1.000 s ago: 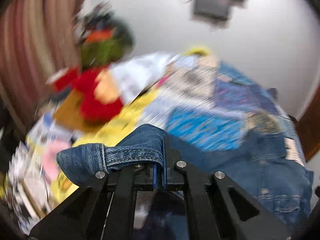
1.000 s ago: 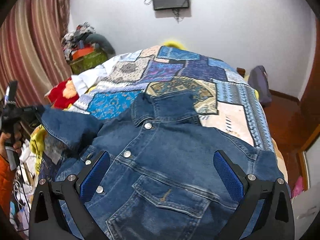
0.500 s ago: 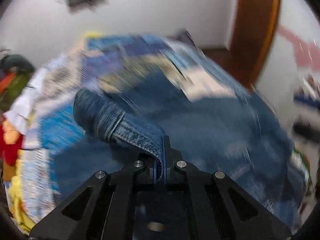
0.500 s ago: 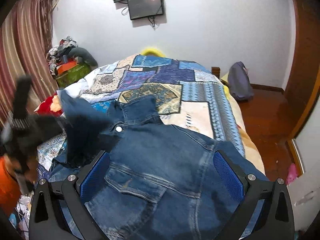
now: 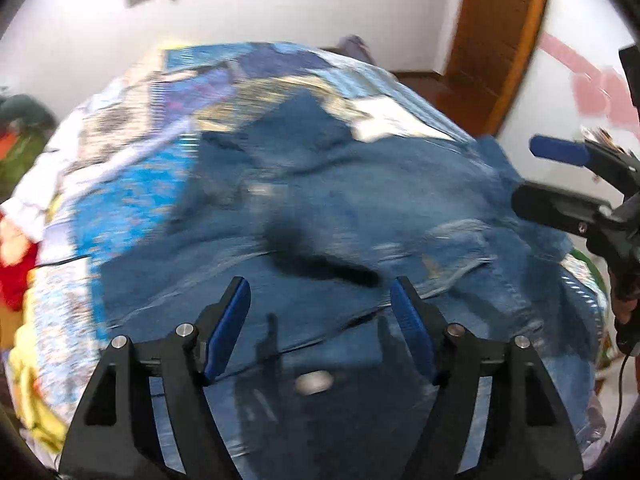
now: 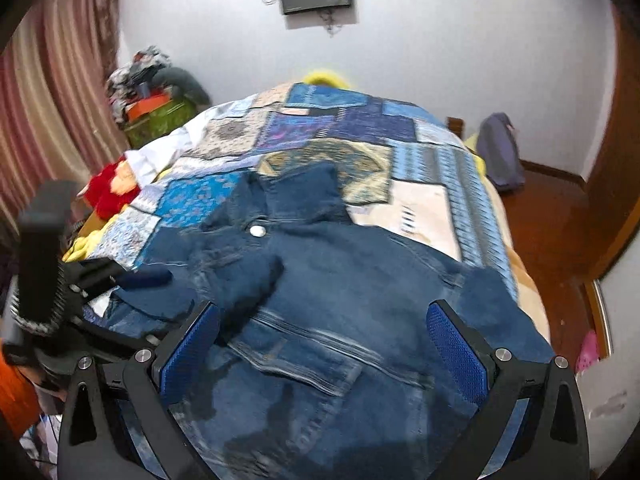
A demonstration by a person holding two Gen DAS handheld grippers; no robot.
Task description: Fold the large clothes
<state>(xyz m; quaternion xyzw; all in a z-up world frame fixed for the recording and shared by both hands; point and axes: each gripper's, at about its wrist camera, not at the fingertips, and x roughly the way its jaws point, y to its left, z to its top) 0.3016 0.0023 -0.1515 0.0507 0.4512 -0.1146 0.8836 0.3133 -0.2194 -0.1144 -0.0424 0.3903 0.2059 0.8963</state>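
Note:
A dark blue denim jacket (image 6: 360,292) lies front up on the patchwork bedspread (image 6: 344,128), collar away from me. Its left sleeve (image 6: 240,280) lies folded across the chest. The jacket also shows, blurred, in the left wrist view (image 5: 340,220). My left gripper (image 5: 320,332) is open and empty above the jacket's left side; it also shows at the left of the right wrist view (image 6: 132,280). My right gripper (image 6: 320,352) is open and empty over the jacket's lower front; it also shows at the right of the left wrist view (image 5: 560,176).
A red and white bundle (image 6: 112,188) lies at the bed's left edge. A pile of clothes and boxes (image 6: 152,96) stands by the curtain. A grey bag (image 6: 500,152) leans at the bed's far right. A wooden door (image 5: 500,40) is on the right.
My left gripper carried the sleeve cuff rightward over the jacket's chest, then opened and let it go. The sleeve now lies on the jacket. My right gripper stayed open.

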